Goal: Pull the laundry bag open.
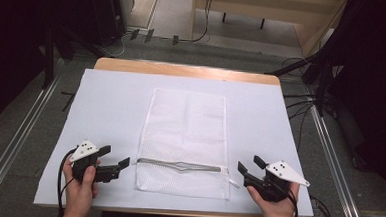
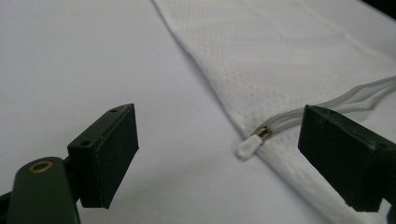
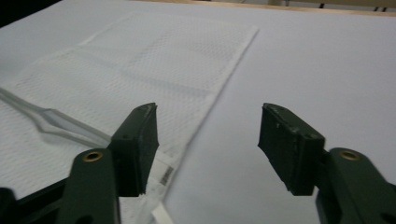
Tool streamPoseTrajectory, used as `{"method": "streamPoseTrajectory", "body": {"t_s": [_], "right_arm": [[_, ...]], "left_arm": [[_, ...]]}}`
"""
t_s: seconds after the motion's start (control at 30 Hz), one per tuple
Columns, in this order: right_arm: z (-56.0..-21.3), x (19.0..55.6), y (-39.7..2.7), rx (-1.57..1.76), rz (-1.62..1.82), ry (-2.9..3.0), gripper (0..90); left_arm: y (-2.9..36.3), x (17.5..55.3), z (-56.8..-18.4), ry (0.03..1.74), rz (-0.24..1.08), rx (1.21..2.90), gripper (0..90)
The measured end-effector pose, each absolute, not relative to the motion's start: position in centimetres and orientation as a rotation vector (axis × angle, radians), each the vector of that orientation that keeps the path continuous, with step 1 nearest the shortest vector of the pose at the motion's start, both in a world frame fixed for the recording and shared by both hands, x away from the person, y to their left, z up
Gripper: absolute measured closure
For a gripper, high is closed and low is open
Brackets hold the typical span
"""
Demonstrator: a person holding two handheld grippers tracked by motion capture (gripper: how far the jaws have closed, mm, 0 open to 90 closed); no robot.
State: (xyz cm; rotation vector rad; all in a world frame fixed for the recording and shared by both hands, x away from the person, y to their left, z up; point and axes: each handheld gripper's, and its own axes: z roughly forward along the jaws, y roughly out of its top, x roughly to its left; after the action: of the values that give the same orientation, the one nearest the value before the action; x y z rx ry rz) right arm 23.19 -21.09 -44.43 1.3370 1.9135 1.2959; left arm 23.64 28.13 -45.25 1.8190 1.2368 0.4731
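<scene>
One white mesh bag lies flat mid-worktop, its one zipper running across near the front edge. Two hand-held grippers: left hand-held gripper and right hand-held gripper flank the zipper ends, both jaws wide, holding nothing.

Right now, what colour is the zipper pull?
White; the zipper pull shows best in the left gripper view.
</scene>
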Motion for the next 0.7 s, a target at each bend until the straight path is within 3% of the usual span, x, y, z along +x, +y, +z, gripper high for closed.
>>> {"method": "streamPoseTrajectory", "body": {"t_s": [0.6,0.7], "right_arm": [[-45.3,24.2,-27.2,1.475,1.263,1.808,27.9],[-45.5,24.2,-27.9,1.487,1.250,1.800,27.7]], "left_arm": [[30.6,23.5,-44.9,1.194,0.493,1.796,6.8],[31.2,23.5,-44.9,1.193,0.478,1.776,1.6]]}}
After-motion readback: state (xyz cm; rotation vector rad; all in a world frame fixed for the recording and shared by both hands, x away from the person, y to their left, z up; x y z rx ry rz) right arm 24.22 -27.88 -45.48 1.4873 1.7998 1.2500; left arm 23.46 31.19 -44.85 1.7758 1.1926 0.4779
